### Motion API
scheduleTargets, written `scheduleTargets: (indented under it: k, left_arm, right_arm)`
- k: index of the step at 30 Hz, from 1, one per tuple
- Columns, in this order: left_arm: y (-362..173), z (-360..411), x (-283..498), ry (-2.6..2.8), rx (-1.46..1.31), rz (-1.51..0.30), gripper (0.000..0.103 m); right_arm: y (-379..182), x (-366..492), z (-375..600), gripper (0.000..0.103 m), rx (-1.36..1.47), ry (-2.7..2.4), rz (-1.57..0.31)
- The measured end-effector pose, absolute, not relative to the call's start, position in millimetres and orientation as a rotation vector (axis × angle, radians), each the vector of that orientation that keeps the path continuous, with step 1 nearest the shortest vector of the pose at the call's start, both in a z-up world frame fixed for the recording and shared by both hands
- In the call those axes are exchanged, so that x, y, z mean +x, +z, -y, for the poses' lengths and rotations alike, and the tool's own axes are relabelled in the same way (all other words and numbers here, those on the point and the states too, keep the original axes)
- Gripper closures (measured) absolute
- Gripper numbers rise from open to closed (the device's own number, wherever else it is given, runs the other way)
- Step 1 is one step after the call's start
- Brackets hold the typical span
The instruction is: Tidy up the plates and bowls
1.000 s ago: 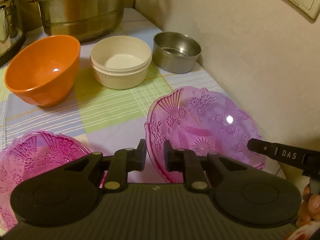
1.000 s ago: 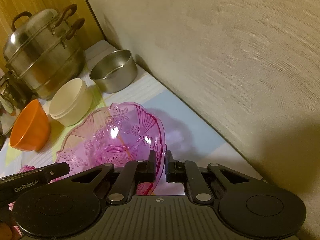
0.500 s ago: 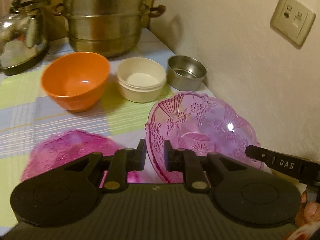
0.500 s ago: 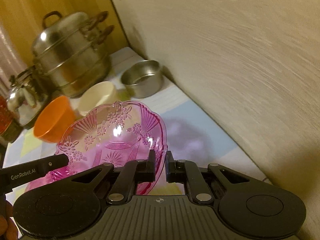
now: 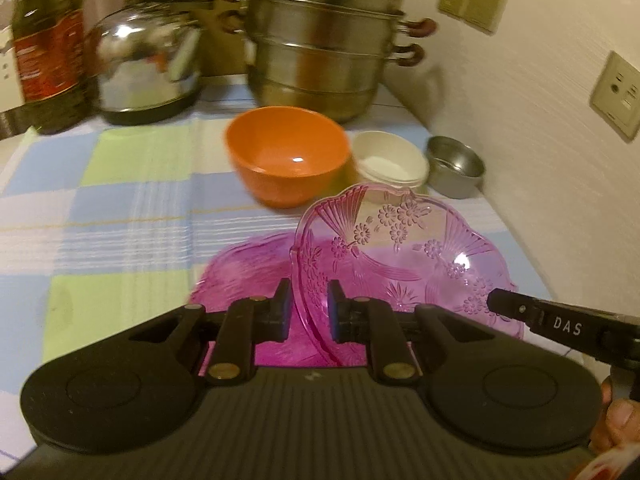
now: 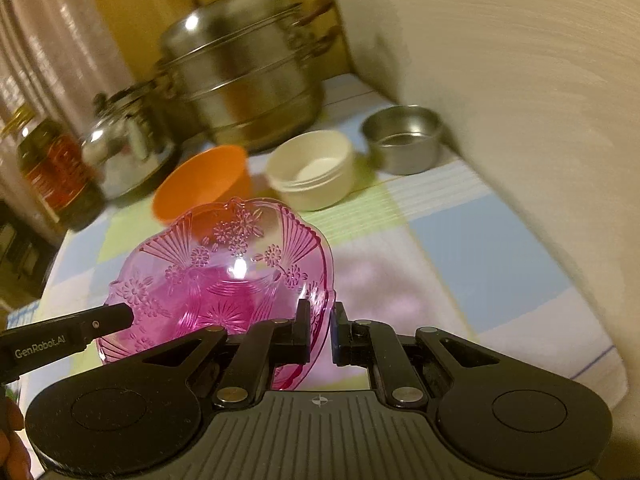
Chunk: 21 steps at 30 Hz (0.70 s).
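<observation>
A clear pink patterned plate [image 5: 400,256] is held off the table by both grippers. My left gripper [image 5: 307,310] is shut on its left rim. My right gripper [image 6: 320,330] is shut on its right rim, and the plate [image 6: 224,276] tilts toward the left there. A second pink plate [image 5: 248,272] lies flat on the checked cloth, partly under the held one. An orange bowl [image 5: 286,160], a cream bowl [image 5: 390,162] and a small steel bowl [image 5: 456,166] stand in a row behind.
A tall steel steamer pot [image 5: 324,40], a steel kettle [image 5: 148,56] and an oil bottle [image 5: 44,52] stand at the back. The wall [image 5: 540,120] with sockets runs along the right. The checked tablecloth [image 5: 120,208] stretches to the left.
Both grippers have lifted the held pink plate and carried it left, over the second pink plate. The views now tilt up and show the kettle and bottle.
</observation>
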State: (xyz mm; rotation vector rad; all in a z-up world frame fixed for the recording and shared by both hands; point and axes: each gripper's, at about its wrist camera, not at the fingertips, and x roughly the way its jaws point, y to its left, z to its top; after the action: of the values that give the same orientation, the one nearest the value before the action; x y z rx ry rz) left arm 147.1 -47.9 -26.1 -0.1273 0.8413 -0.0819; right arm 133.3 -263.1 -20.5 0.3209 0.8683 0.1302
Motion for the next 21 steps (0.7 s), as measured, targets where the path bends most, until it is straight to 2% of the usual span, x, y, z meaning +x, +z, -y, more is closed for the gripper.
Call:
scheduleTargets:
  k: [10, 21]
  left_arm:
    - [-39.6, 3.8, 134.5, -0.002, -0.155, -0.864, 0.087]
    - [-60.7, -8.9, 138.6, 0.022, -0.114, -0.893, 0.087]
  right_arm:
    - [-33.9, 143.6, 213.4, 0.093, 0.252, 0.208, -0.904]
    - [-56.9, 153.9, 187.6, 0.092, 0.197, 0.231, -0.946]
